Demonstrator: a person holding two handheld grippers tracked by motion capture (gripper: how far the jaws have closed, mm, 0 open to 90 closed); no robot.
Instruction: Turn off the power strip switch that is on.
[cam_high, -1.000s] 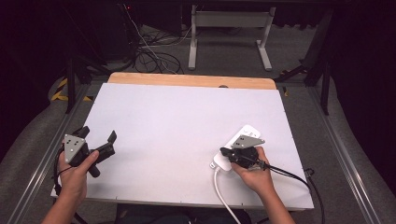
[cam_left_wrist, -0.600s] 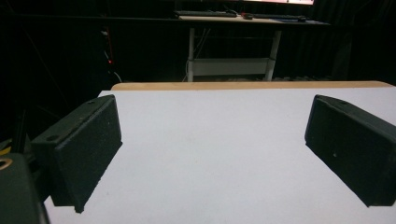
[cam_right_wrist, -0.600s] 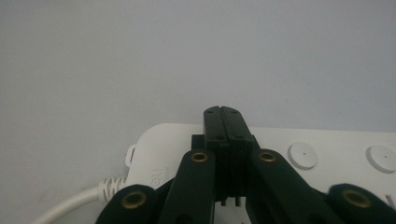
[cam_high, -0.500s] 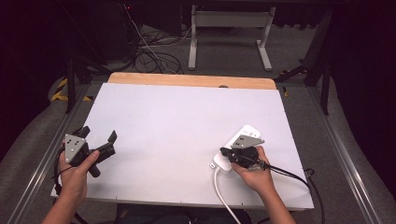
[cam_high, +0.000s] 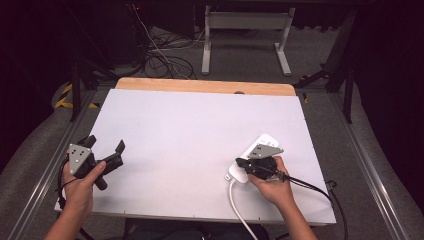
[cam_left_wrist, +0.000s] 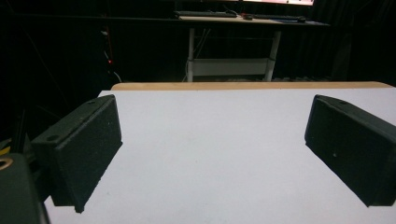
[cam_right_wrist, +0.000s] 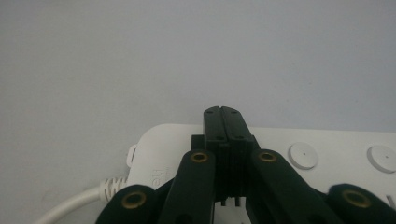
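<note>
- On the white table (cam_high: 200, 130), near its right front corner: white power strip (cam_high: 260, 145), lying flat, its white cord (cam_high: 240, 210) running off the front edge.
- Right gripper (cam_high: 248, 164) held by right hand (cam_high: 272, 182), directly over the cord end of the strip; jaws pressed together with nothing between them.
- Strip's round buttons (cam_right_wrist: 302, 155) visible in right gripper view.
- Left gripper (cam_high: 105, 150) at left front edge, held by left hand (cam_high: 82, 182); jaws spread wide, empty, above bare tabletop.

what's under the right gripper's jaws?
The right gripper, jaws shut together, sits over a white plastic power strip on the white table. Round buttons show beside; the strip surface beneath the jaws is covered.
</note>
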